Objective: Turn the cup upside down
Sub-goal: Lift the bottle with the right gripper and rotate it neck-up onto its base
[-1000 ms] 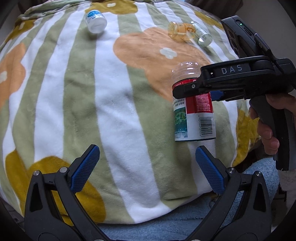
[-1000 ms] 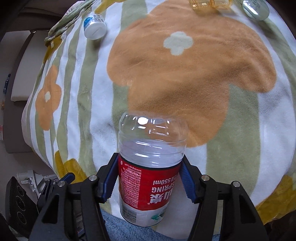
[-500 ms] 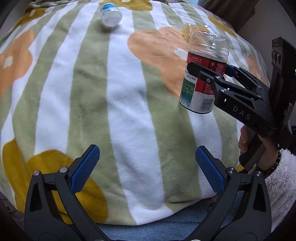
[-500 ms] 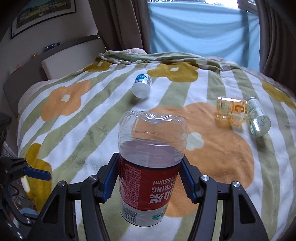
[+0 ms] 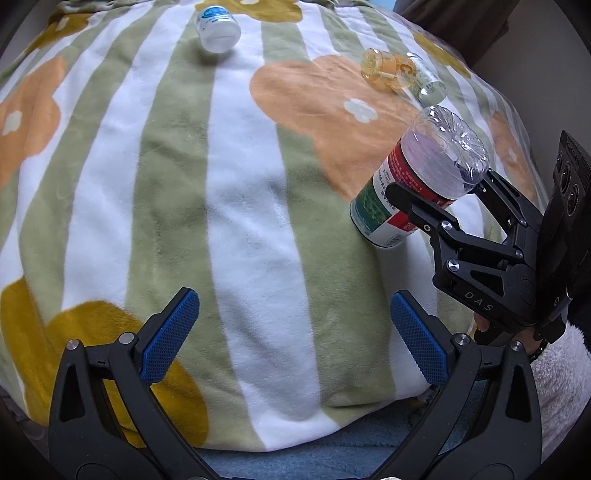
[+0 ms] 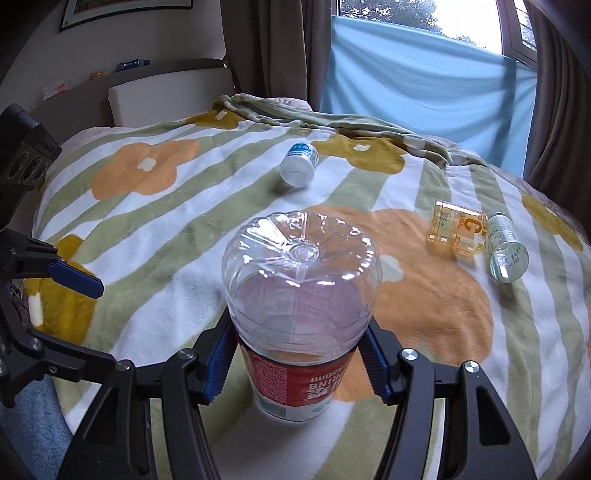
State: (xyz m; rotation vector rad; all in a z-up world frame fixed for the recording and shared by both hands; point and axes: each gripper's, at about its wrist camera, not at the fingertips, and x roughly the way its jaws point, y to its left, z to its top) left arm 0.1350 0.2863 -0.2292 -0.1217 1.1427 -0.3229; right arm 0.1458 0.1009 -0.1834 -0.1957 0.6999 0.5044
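The cup (image 6: 301, 295) is a cut-off clear plastic bottle with a red and white label. It is held bottom-up, ribbed base toward the right wrist camera. My right gripper (image 6: 299, 356) is shut on its labelled wall. In the left wrist view the cup (image 5: 424, 177) leans at the right side of the striped blanket (image 5: 240, 192), mouth low and close to the fabric; contact cannot be told. The right gripper (image 5: 436, 201) clamps it from the right, with a hand (image 5: 484, 326) on the handle. My left gripper (image 5: 291, 301) hangs open over the blanket's front edge, holding nothing.
A white jar with a blue cap (image 5: 218, 24) lies at the far side of the blanket. An orange bottle (image 5: 386, 68) and a clear bottle (image 5: 428, 83) lie together at the far right. Curtains and a blue sheet (image 6: 424, 85) stand behind the bed.
The right gripper swung up and level, then came down with the cup. The cup is now lower and tilted, its base tipped toward the right wrist camera. The left gripper stayed open.
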